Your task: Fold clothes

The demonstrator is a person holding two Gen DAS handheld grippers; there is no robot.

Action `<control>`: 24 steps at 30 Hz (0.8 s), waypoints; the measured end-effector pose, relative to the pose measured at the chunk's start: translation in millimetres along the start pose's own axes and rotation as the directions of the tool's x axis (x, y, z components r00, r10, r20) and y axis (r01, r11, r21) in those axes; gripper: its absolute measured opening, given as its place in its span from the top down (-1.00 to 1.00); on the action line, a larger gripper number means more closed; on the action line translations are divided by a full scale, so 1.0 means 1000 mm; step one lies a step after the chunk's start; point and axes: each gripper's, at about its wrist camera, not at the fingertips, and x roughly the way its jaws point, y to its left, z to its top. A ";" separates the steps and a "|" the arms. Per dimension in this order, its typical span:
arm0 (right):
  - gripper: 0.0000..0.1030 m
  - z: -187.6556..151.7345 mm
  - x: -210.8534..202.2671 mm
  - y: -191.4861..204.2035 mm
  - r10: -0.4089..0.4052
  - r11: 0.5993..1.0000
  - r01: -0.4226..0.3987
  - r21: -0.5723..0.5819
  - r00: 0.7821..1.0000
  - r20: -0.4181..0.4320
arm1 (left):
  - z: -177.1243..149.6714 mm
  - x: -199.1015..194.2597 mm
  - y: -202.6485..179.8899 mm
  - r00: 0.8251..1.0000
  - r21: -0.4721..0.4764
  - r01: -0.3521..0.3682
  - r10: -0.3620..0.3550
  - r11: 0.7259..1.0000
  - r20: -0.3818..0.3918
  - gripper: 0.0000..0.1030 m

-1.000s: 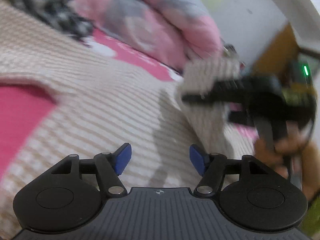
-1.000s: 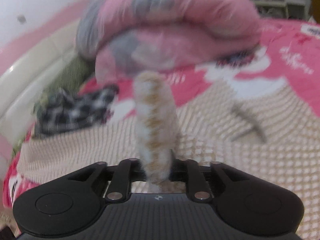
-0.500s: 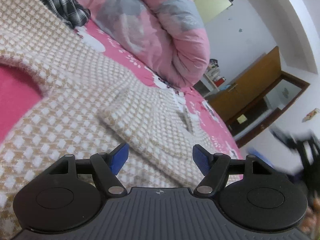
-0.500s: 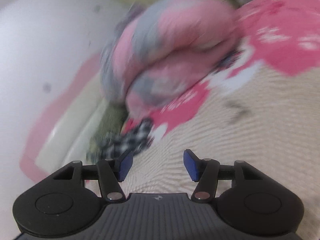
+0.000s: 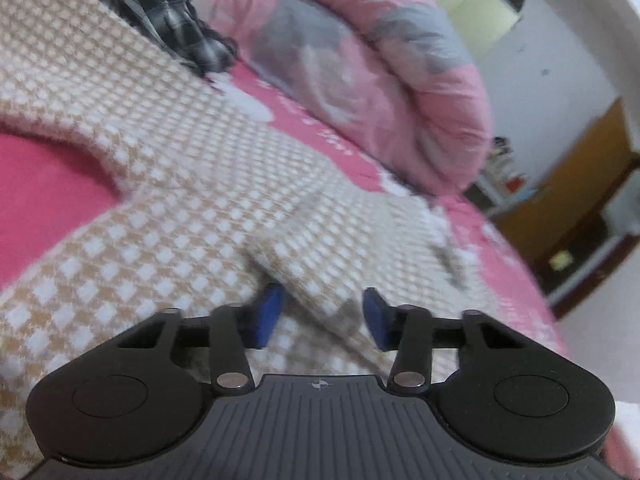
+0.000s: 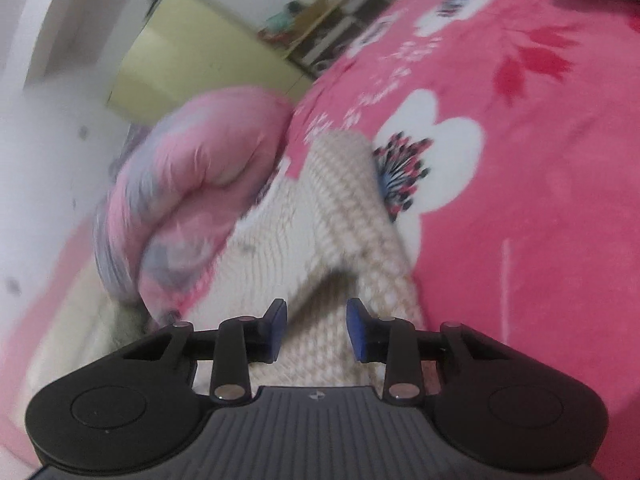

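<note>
The beige-and-white knit sweater [image 5: 168, 184] lay spread flat on the pink floral bedspread [image 6: 540, 184], its neckline curving at the near left in the left wrist view, with one sleeve [image 5: 320, 256] laid back across the body, probably as the first fold. The left gripper [image 5: 320, 316] hung low over that folded sleeve; its jaws had just been closing, with the sleeve's near edge between the blue pads [image 5: 266, 316], though a gap showed on both sides, so it read as released rather than clenched on cloth. The right gripper [image 6: 316, 330] sat at the sweater's right border, where a raised ridge of knit [image 6: 344, 216] ran away from it beside the bedspread; its jaws had also just been closing, cloth lay between them, yet the pads did not visibly press it. Both tools seemed placed at opposite edges to lift for the next fold. A rolled pink and grey quilt [image 5: 384, 80] lay on the far side, a dark plaid garment [image 5: 172, 12] at the far left, apart from the work
</note>
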 end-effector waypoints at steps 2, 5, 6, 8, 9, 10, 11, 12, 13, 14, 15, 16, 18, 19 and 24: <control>0.37 -0.009 0.002 0.002 -0.028 0.998 0.028 -0.062 1.000 0.011 | 0.003 0.004 -0.010 0.999 0.034 -0.047 0.047 0.998 0.003 0.55; 0.38 -0.019 0.002 0.001 -0.023 0.993 0.027 -0.113 0.999 0.038 | 0.012 0.002 -0.029 0.993 0.089 -0.118 0.116 0.989 0.036 0.80; 0.38 -0.021 0.000 -0.001 -0.014 0.993 0.019 -0.114 0.999 0.041 | 0.016 -0.002 -0.033 0.990 0.090 -0.134 0.129 0.987 0.059 0.81; 0.38 -0.022 -0.003 -0.008 0.001 0.994 0.004 -0.108 0.999 0.042 | 0.025 -0.010 -0.039 0.982 0.094 -0.156 0.144 0.983 0.120 0.82; 0.38 -0.022 -0.004 -0.010 0.008 0.994 -0.003 -0.107 0.999 0.042 | 0.029 -0.012 -0.040 0.977 0.103 -0.168 0.151 0.980 0.153 0.82; 0.38 -0.023 -0.003 -0.011 0.016 0.994 -0.012 -0.107 0.999 0.039 | 0.034 -0.015 -0.040 0.970 0.111 -0.180 0.157 0.977 0.185 0.83; 0.38 -0.024 -0.002 -0.012 0.022 0.994 -0.018 -0.107 0.999 0.035 | 0.036 -0.014 -0.039 0.967 0.115 -0.192 0.168 0.975 0.192 0.83; 0.38 -0.024 -0.001 -0.012 0.027 0.994 -0.024 -0.109 0.999 0.032 | 0.037 -0.009 -0.034 0.968 0.114 -0.204 0.182 0.972 0.175 0.83; 0.38 -0.025 -0.001 -0.012 0.030 0.993 -0.027 -0.111 0.999 0.030 | 0.035 -0.003 -0.030 0.967 0.124 -0.220 0.199 0.968 0.158 0.83; 0.38 -0.025 0.000 -0.012 0.032 0.993 -0.028 -0.111 0.999 0.028 | 0.030 0.004 -0.027 0.965 0.146 -0.239 0.219 0.960 0.141 0.83; 0.38 -0.025 0.001 -0.012 0.033 0.993 -0.030 -0.110 0.999 0.027 | 0.025 0.010 -0.024 0.963 0.168 -0.258 0.239 0.952 0.125 0.82; 0.38 -0.025 0.001 -0.013 0.035 0.994 -0.032 -0.107 0.999 0.025 | 0.021 0.012 -0.019 0.963 0.173 -0.259 0.240 0.950 0.120 0.82; 0.39 -0.025 0.001 -0.015 0.042 0.995 -0.039 -0.094 0.999 0.024 | 0.015 0.008 -0.010 0.969 0.155 -0.227 0.209 0.961 0.130 0.81; 0.39 -0.025 0.001 -0.016 0.045 0.995 -0.043 -0.088 0.999 0.023 | 0.014 0.006 -0.005 0.973 0.138 -0.207 0.190 0.969 0.129 0.81; 0.38 -0.025 0.002 -0.016 0.044 0.995 -0.042 -0.089 0.999 0.021 | 0.017 0.001 0.010 0.988 0.092 -0.127 0.118 0.988 0.097 0.79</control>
